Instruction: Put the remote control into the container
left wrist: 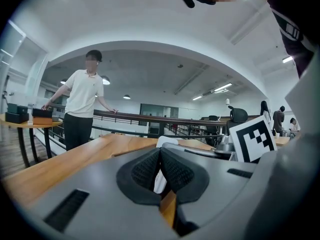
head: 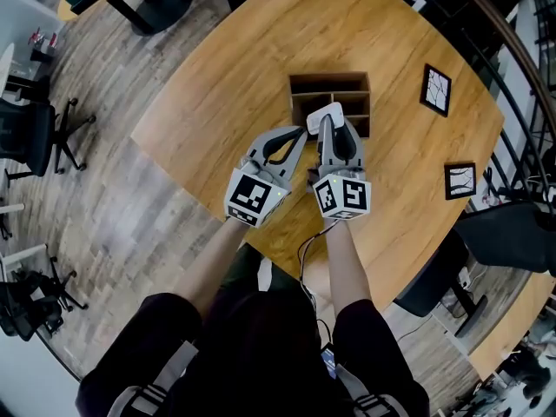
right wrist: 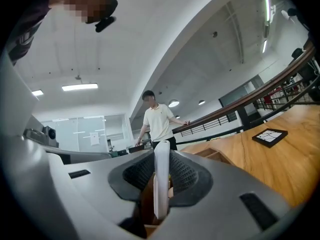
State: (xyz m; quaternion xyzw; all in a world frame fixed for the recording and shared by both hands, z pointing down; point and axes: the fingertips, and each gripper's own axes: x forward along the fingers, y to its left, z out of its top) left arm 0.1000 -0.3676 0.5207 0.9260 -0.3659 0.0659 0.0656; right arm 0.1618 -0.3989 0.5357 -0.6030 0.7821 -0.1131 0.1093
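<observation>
Round wooden table (head: 208,120), plank floor (head: 113,215) around. Our right claw (head: 330,133) is clamped on the slim white remote control (head: 323,111), at the near edge of the brown compartmented container (head: 330,82). Left claw (head: 295,135) together, empty. We judge: align above one compartment, lower, then release. Beyond, a railing (right wrist: 280,81) and a standing person (right wrist: 159,119).

Remote (head: 325,115) at container (head: 330,78) near edge; tile (head: 436,89) right of container, on table (head: 217,102).
</observation>
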